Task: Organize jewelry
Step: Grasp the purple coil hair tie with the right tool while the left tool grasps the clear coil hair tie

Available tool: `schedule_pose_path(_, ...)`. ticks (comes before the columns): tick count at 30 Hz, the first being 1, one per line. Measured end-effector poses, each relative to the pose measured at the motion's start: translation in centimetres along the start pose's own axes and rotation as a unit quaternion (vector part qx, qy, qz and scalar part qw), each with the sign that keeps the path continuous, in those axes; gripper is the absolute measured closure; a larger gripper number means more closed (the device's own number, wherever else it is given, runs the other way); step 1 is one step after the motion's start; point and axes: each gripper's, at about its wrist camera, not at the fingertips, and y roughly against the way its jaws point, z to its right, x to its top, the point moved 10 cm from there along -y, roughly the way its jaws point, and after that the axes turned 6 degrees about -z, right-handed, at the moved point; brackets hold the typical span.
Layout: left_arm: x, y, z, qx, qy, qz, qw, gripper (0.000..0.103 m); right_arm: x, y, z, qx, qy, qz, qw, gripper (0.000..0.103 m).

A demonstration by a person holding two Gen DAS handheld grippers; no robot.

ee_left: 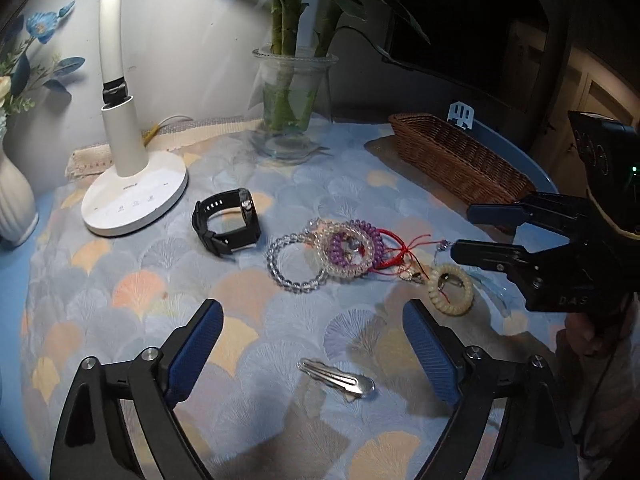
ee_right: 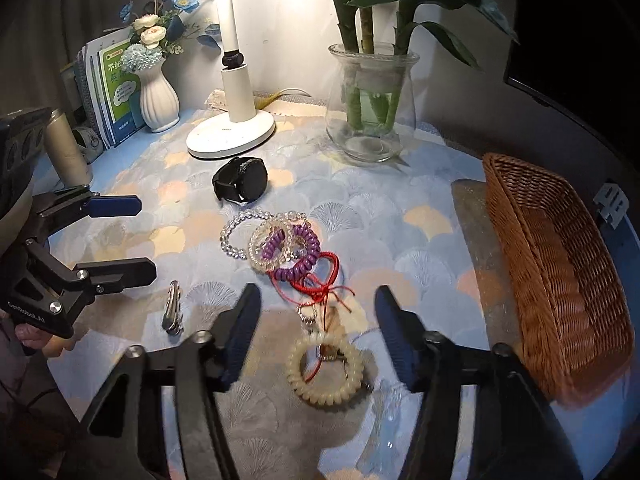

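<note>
Because the brown woven wicker basket (ee_right: 560, 280) sits empty, we hold both the left hand-held gripper (ee_left: 312, 344) and right hand-held gripper (ee_right: 318, 328) open, gripping nothing, above the tangled bead-and-coil bracelet pile (ee_right: 280, 248) lying left of that basket on the desk (ee_right: 400, 220).

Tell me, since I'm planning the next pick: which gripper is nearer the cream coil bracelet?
Right. The right gripper hangs just above the cream coil bracelet, its jaws either side of it. The left gripper hovers further off, over the silver hair clip.

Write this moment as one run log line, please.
phase: start | left hand-held gripper: open, empty, above metal hair clip | right hand-held gripper: open, empty, over cream coil hair tie | wicker basket: empty
</note>
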Motion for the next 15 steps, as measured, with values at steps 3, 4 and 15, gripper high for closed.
schedule_pose_path(3, 1.1, -1.8, 0.0, -0.035, 0.003, -0.025, 0.9991, 0.033, 1.7, -2.5, 1.0, 0.02, -0.006, -0.023, 1.0, 0.066)
schedule_pose_path(4, 1.4, -2.5, -0.1, -0.035, 0.003, -0.032, 0.9989, 0.035, 2.2, -3.3, 1.3, 0.036, -0.009, -0.029, 0.999, 0.066)
schedule_pose_path(15, 3.3, -8.3, -0.5, -0.04, -0.002, -0.068, 0.9969, 0.062, 3.5, -7.7, 1.1, 0.128, 0.013, -0.066, 0.99, 0.07)
